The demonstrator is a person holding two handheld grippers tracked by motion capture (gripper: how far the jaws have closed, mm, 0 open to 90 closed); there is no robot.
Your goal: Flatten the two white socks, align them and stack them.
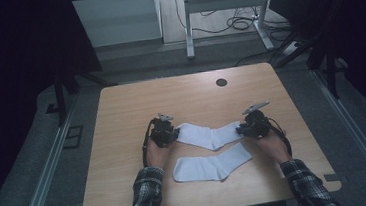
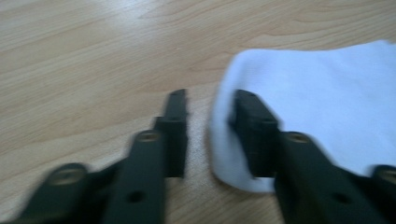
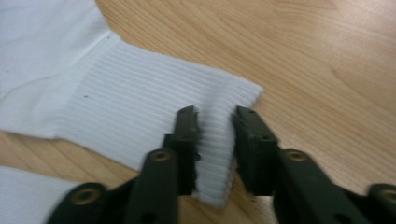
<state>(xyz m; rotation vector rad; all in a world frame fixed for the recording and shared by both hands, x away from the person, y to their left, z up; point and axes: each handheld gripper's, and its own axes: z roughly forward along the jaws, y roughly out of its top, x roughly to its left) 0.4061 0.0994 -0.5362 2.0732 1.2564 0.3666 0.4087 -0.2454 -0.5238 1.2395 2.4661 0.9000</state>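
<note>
Two white socks lie on the wooden table (image 1: 121, 108). The far sock (image 1: 209, 136) stretches between my two grippers; the near sock (image 1: 211, 164) lies just in front of it. My left gripper (image 1: 171, 132) is at the far sock's rounded toe end. In the left gripper view its jaws (image 2: 208, 100) straddle the sock's edge (image 2: 327, 93): one jaw rests over the cloth, and a strip of bare wood separates the other from it. My right gripper (image 1: 241, 128) is at the ribbed cuff. In the right gripper view the jaws (image 3: 215, 114) pinch the cuff (image 3: 130, 98) near its corner.
A round dark hole (image 1: 221, 82) sits near the table's far edge. Beyond the table stand a metal frame (image 1: 222, 1) and loose cables (image 1: 239, 23) on the floor. Part of the near sock (image 3: 23, 191) shows low in the right gripper view.
</note>
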